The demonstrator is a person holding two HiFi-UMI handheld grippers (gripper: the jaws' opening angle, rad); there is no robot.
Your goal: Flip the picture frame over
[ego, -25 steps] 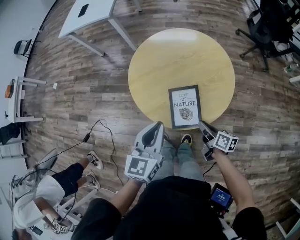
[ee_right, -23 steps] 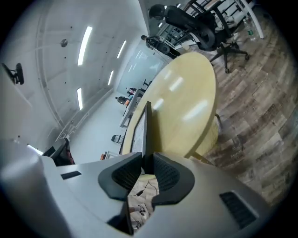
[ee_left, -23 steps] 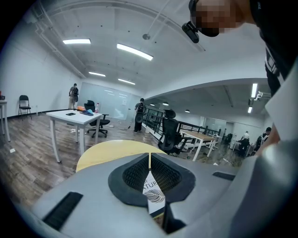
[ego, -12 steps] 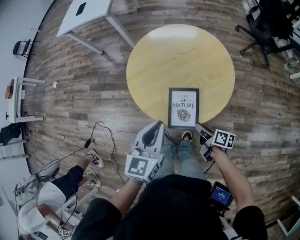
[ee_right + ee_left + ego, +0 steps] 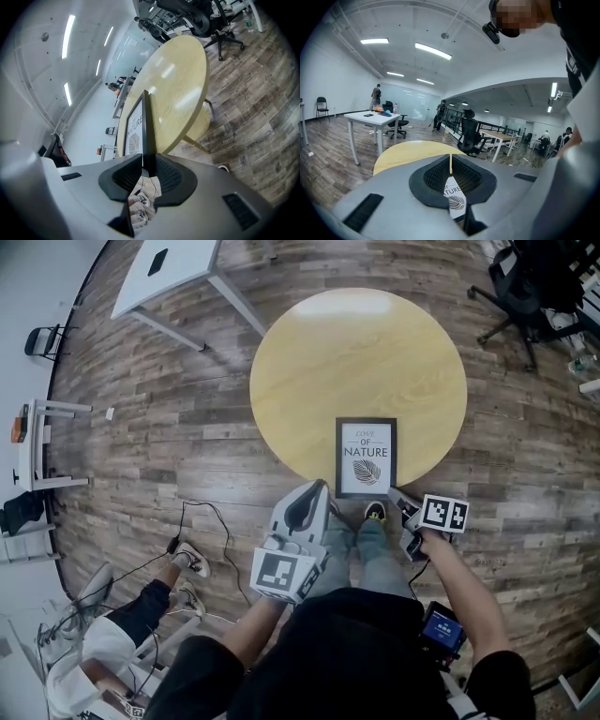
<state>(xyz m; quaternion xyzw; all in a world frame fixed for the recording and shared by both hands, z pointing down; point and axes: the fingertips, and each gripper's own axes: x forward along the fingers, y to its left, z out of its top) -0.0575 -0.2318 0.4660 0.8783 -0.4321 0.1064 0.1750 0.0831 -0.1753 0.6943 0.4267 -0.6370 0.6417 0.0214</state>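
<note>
The black picture frame (image 5: pixel 366 457) lies face up, its "OF NATURE" leaf print showing, at the near edge of the round yellow table (image 5: pixel 356 352). My right gripper (image 5: pixel 397 495) sits at the frame's near right corner. In the right gripper view the frame's (image 5: pixel 135 126) dark edge runs between the pads of that gripper (image 5: pixel 147 164), which press on it while the jaws are opening. My left gripper (image 5: pixel 319 489) hovers just off the table's near edge, left of the frame, shut and holding nothing. Past its jaws (image 5: pixel 450 161) the print (image 5: pixel 454 196) shows.
A white rectangular table (image 5: pixel 178 268) stands at the back left and a black office chair (image 5: pixel 530 287) at the back right. A person (image 5: pixel 103 634) sits on the wooden floor at lower left, beside a black cable (image 5: pixel 202 512). My shoe (image 5: pixel 373 515) shows under the table edge.
The right gripper has sunk a little and rolled at the frame's near right corner. The frame, slightly askew before, now lies square in the view. The left gripper has stayed put.
</note>
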